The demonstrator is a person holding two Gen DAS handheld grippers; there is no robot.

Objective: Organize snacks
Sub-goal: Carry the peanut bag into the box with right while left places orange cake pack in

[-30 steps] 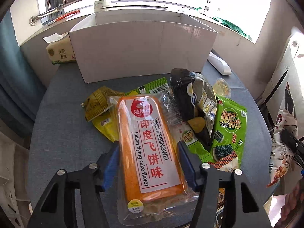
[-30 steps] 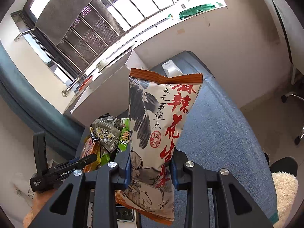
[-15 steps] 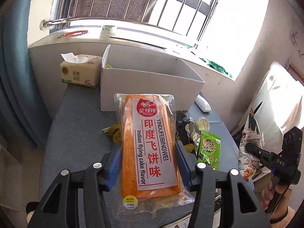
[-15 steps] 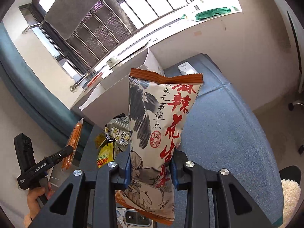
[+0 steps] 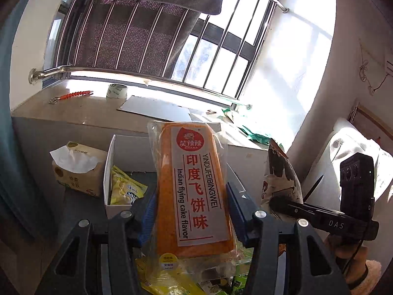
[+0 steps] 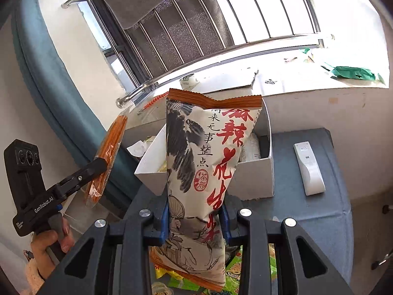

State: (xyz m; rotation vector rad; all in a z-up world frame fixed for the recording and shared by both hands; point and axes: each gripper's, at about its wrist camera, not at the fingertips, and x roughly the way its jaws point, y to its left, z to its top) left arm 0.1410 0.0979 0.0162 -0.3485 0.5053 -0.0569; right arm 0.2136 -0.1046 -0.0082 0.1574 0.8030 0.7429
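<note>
The orange Indian flying cake packet [image 5: 194, 191] stands upright in the left tongs [image 5: 190, 211], which pinch it across its lower half, and beyond its top edge sits the open white cardboard box [image 5: 108, 172], where a yellow snack pouch [image 5: 125, 189] already lies against the near-left corner. The right tongs [image 6: 195, 223] pinch the grey-and-red spicy peanut bag [image 6: 208, 172] low on its body, its crimped orange top rising in front of the same box [image 6: 253, 179], so both packs seem to be headed for one opening. The likeliest trouble is the two loads meeting over the box: in the left view the peanut bag [image 5: 280, 177] hangs just right of the cake packet, and a swing inward could knock either one askew in its grip. The cake packet is held through slack clear film, so it may slide or fold if tilted hard. The peanut bag is puffy and gripped near its base, so its top could tip and catch the near wall of the box. Let go too high, either pack might land on the rim and drop onto the grey bench [image 6: 319, 221], toward the white remote control [image 6: 309, 169] right of the box or the tissue pack [image 5: 78, 169] left of it. More loose packets [image 6: 235, 270] lie under the right tongs.
</note>
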